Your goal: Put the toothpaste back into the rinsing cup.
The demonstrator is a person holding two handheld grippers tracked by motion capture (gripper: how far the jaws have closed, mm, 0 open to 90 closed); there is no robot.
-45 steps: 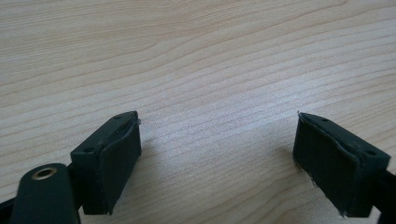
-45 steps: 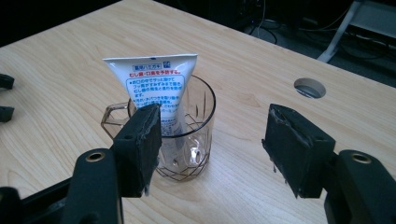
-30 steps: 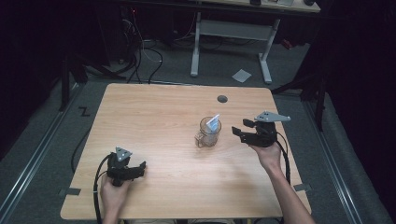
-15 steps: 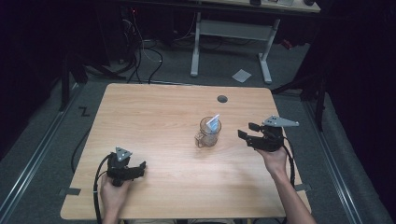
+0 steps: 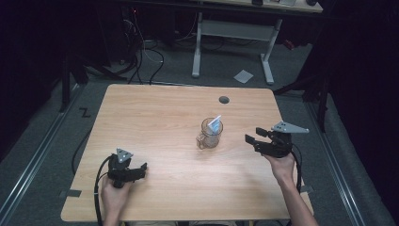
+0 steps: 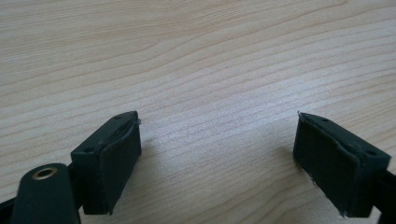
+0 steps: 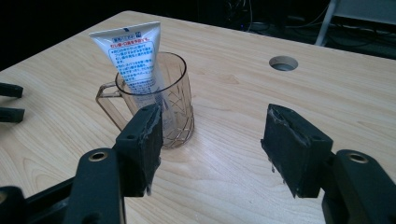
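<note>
Meanwhile we see our right gripper (image 5: 251, 140) drawn back from the mug (image 5: 210, 133) with its tube (image 5: 215, 124) mid-table, jaws wide and empty as before, while our left gripper (image 5: 139, 170), equally agape, has stayed near the front edge.

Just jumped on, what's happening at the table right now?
A person holds a claw in each hand. The right claw is open, off to the side of a clear mug with a white tube standing in it, not touching it. The left claw sits open low over the wooden table, holding nothing.
</note>
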